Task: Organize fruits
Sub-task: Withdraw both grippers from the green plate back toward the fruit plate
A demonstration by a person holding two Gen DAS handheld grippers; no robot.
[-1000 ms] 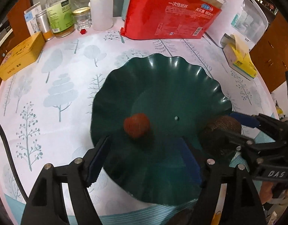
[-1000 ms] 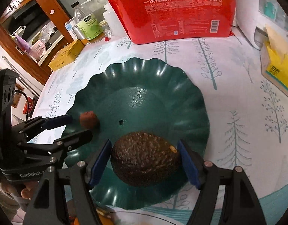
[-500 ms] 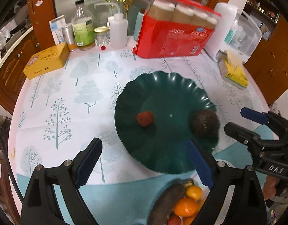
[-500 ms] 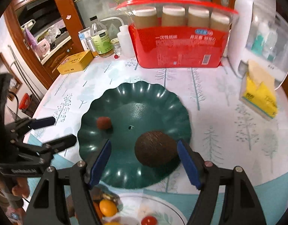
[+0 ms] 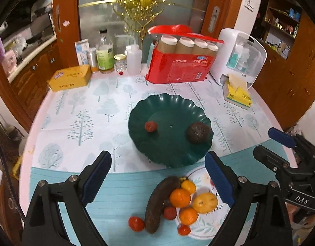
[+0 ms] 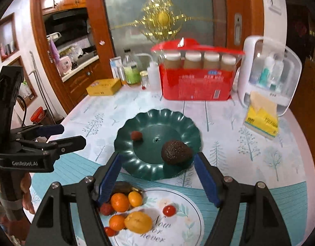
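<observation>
Both my left tongs and right tongs gape apart, holding nothing. Mid-frame, the scalloped dark-green plastic plate carries a bumpy brown avocado and rough red lychee. Only the left view shows a dark banana whole, bottom centre.

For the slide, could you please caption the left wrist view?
Open left gripper above mixed fruit on the white plate; avocado and lychee sit in the green dish.

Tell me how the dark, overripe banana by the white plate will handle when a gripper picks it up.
The banana looks almost wholly brown, so it is probably soft and may squash or sag under firm pinching. It is long and curved, so an end grip would likely droop. An orange rests against it and may roll once it lifts.
</observation>
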